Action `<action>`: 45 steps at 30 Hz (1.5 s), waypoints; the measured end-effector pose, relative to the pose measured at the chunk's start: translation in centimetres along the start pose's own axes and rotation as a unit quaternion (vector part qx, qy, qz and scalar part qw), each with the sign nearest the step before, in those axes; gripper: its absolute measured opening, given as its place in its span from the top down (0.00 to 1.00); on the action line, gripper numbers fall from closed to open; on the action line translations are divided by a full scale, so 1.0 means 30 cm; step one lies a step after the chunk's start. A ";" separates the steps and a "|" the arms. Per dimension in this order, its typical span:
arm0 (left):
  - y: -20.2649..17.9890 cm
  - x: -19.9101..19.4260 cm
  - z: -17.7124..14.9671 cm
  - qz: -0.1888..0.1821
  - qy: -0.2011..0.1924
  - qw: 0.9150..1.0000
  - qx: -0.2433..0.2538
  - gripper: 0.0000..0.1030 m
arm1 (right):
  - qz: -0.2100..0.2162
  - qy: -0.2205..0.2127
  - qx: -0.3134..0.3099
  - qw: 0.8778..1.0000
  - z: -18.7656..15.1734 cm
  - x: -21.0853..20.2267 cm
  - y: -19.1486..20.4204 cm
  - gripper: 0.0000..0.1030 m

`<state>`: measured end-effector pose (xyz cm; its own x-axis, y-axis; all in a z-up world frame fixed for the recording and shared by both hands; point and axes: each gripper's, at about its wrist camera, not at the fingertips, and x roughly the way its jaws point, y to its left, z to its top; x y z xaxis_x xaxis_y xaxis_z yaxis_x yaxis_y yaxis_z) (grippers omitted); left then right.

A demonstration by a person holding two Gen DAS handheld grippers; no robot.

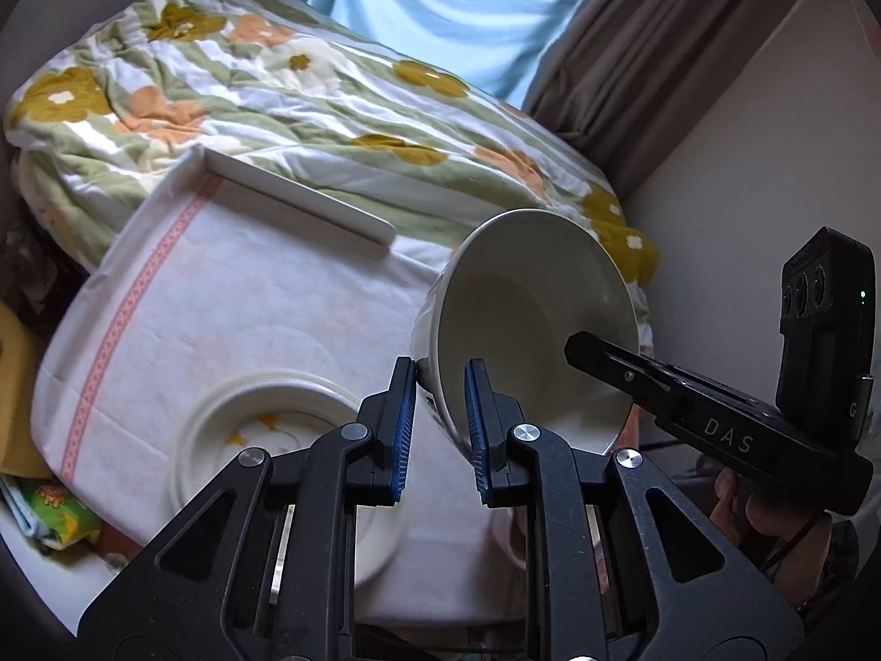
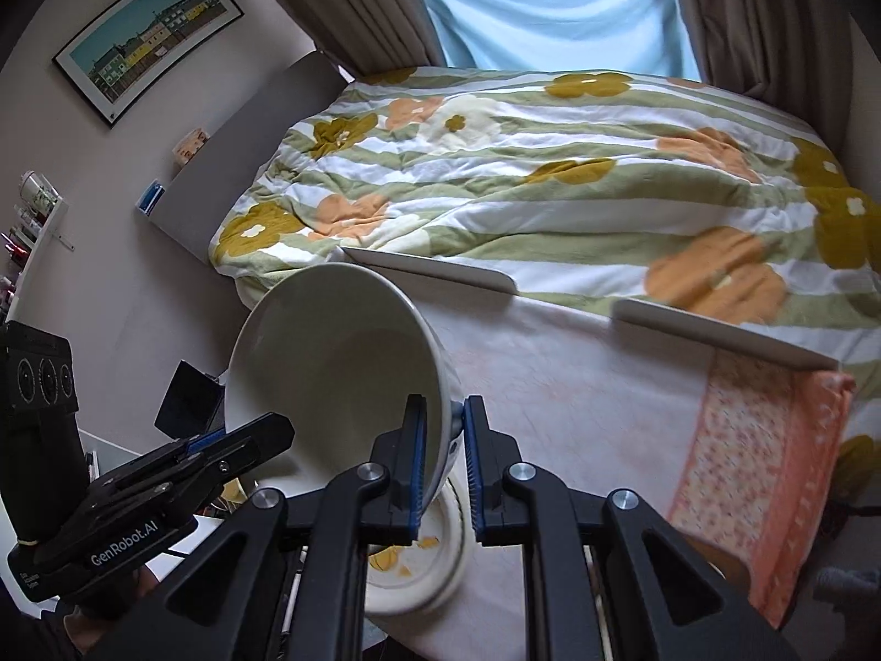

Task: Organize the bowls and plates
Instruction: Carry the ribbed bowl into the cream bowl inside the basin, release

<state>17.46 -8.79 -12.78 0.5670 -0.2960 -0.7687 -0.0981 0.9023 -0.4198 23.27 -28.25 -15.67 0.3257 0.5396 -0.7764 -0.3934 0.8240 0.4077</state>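
A large cream bowl [image 1: 528,308] is held tilted on its side above the cloth-covered table [image 1: 231,286]. My left gripper [image 1: 439,429] straddles its lower rim, with a small gap at the left pad. My right gripper [image 2: 445,460] is shut on the bowl's [image 2: 330,352] rim and reaches into it in the left wrist view [image 1: 605,363]. A stack of plates with a yellow flower pattern [image 1: 275,429] sits on the table below the bowl; it also shows in the right wrist view [image 2: 424,567].
A bed with a flowered quilt [image 2: 550,176] lies right behind the table. White bed rails [image 2: 440,270] border the table's far edge. A wall [image 1: 743,165] stands at the right, curtains [image 2: 550,0] at the back.
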 end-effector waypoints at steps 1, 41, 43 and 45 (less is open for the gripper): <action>-0.041 0.007 -0.030 -0.006 0.005 1.000 0.005 0.85 | -0.006 -0.002 0.006 1.000 -0.034 -0.035 -0.032 0.88; -0.486 0.448 -0.430 0.082 0.142 0.942 0.293 0.85 | -0.135 0.015 0.157 0.978 -0.564 -0.091 -0.472 0.88; -0.490 0.454 -0.438 0.086 0.143 0.939 0.300 0.85 | -0.140 0.015 0.155 0.978 -0.565 -0.090 -0.470 0.88; -0.489 0.461 -0.442 0.092 0.143 0.938 0.303 0.85 | -0.144 0.017 0.149 0.978 -0.563 -0.088 -0.470 0.88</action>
<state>15.88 -30.29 -23.64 0.3353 -0.1109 -0.9355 0.3596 0.9329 0.0183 13.44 -44.21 -27.48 0.3559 0.2752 -0.8931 -0.0191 0.9576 0.2875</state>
